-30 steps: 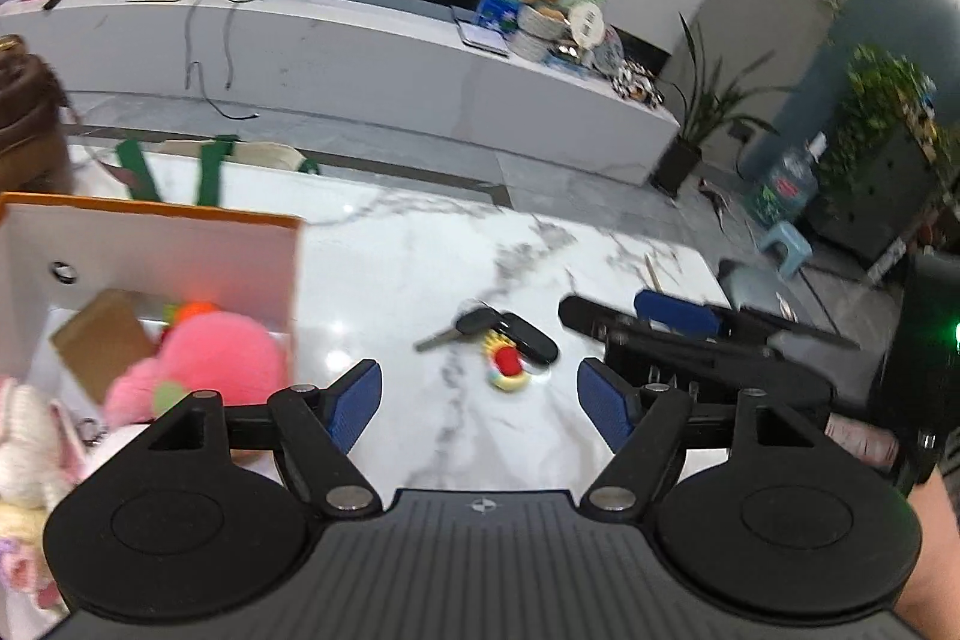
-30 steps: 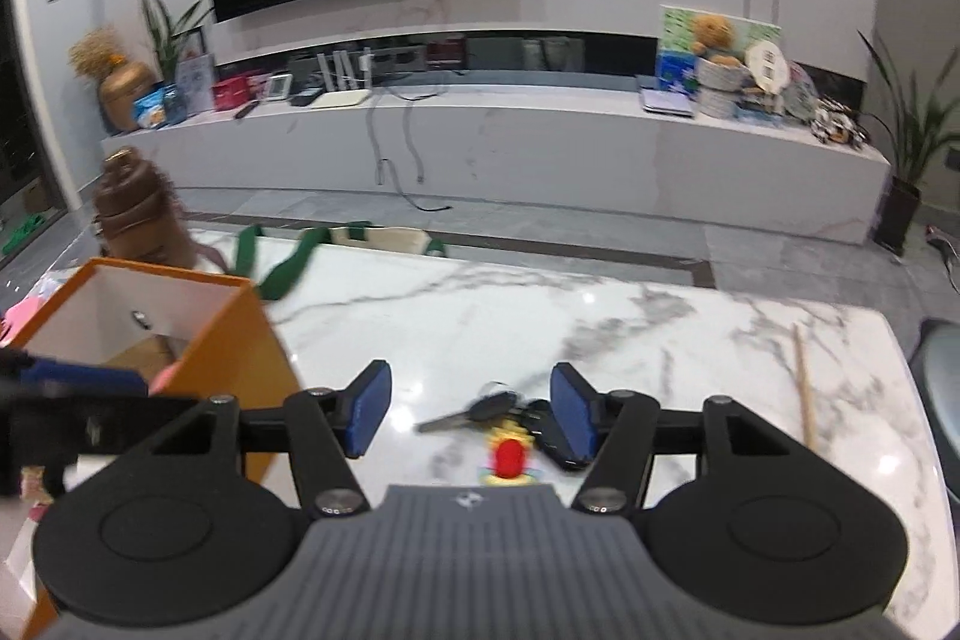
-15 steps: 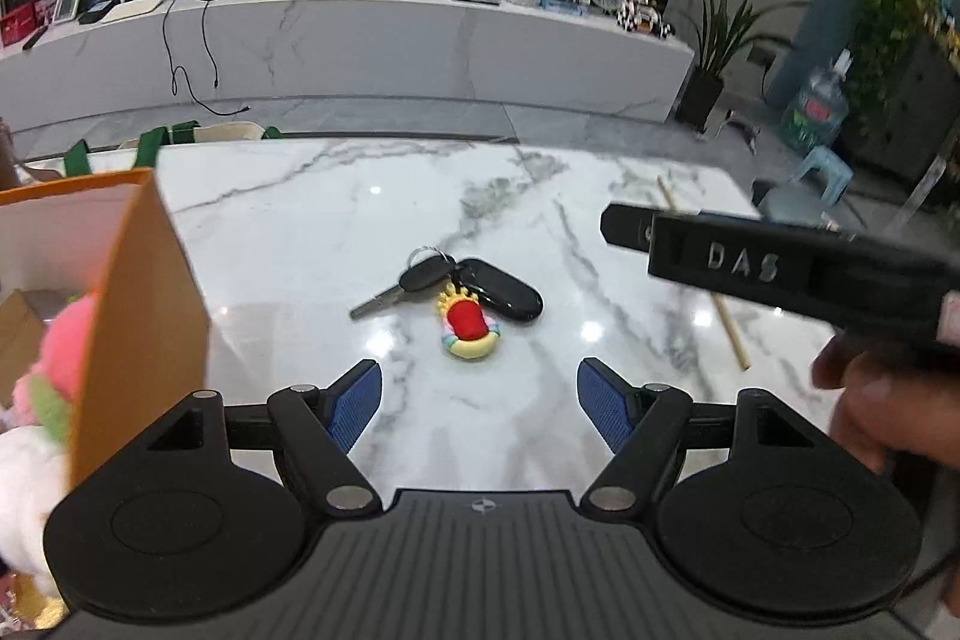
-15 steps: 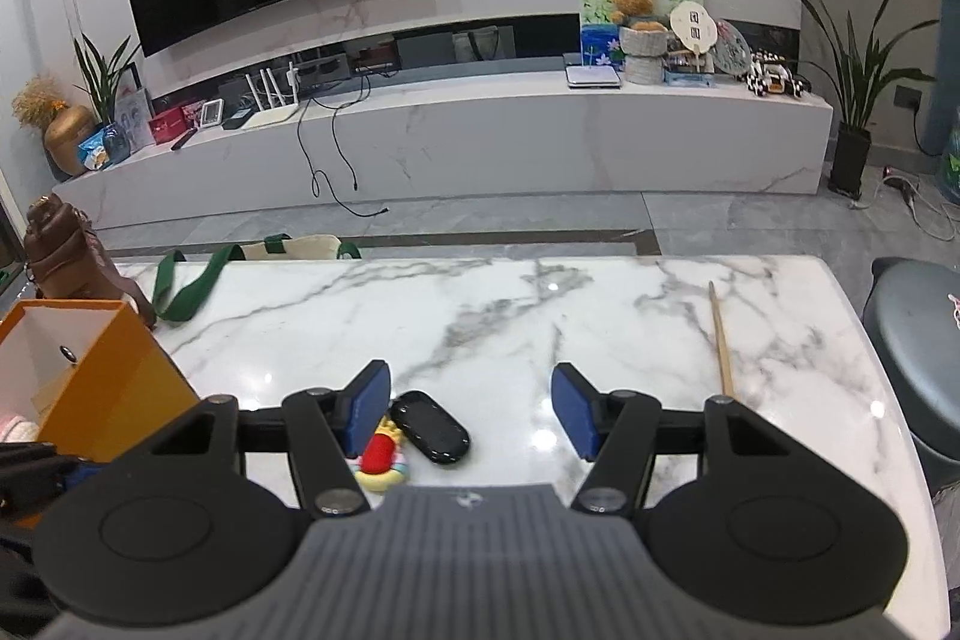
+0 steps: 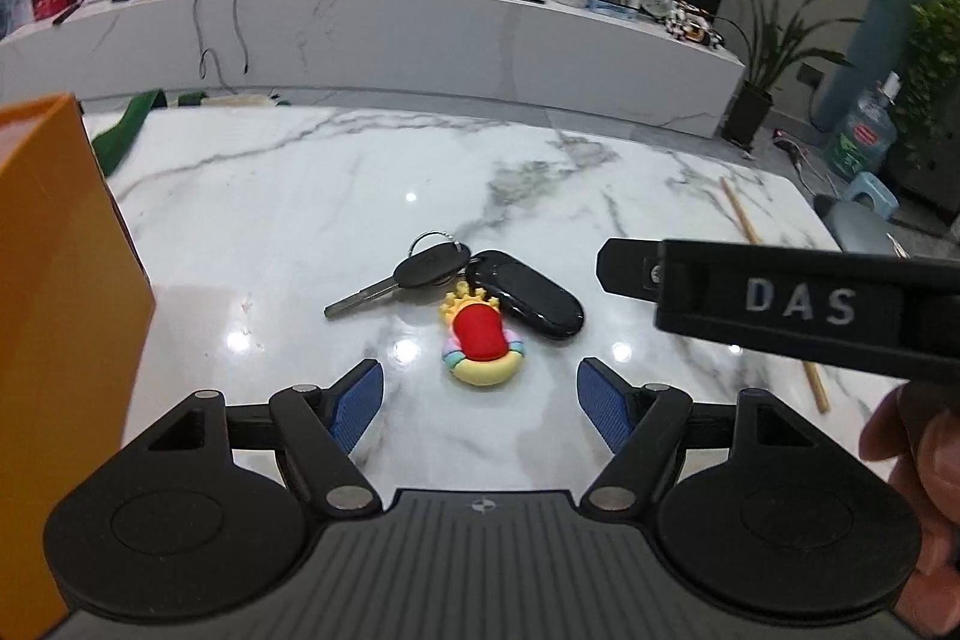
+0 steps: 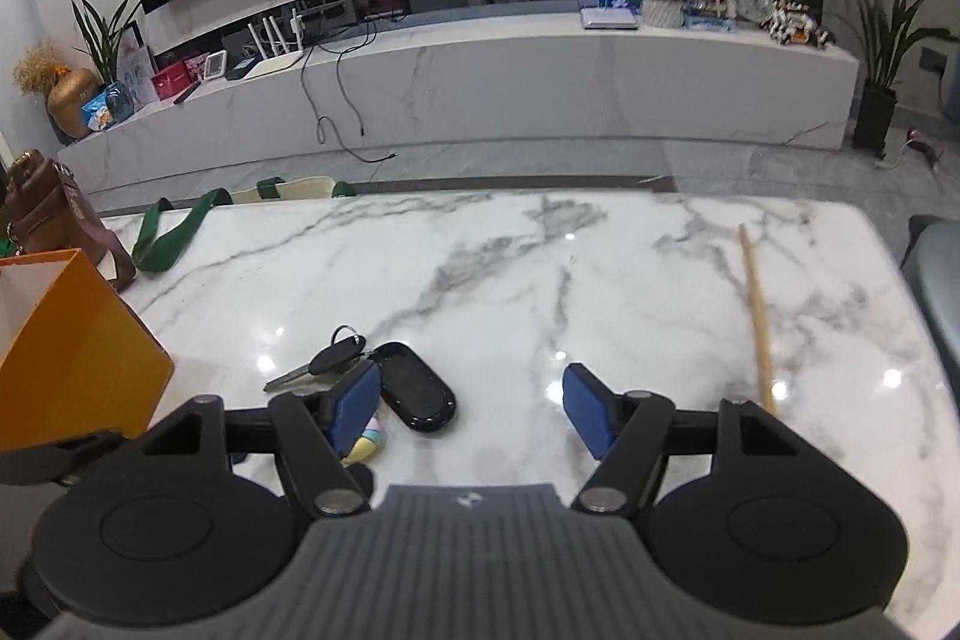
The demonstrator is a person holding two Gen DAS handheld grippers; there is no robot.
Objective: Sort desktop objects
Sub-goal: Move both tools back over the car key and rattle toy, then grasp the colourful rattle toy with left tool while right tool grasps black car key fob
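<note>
The key bunch (image 5: 474, 307), with a black key, a black fob and a red-and-yellow charm, lay on the marble table (image 5: 300, 196) just ahead of the left gripper (image 5: 480, 394), whose fingers stood wide and empty. The right gripper (image 6: 474, 403) was opening with nothing between its fingers; the bunch lay at its left finger. Compared with a second earlier, both grippers were lower and closer to the bunch, and the orange box (image 5: 54, 316) had slid to the left edge.
</note>
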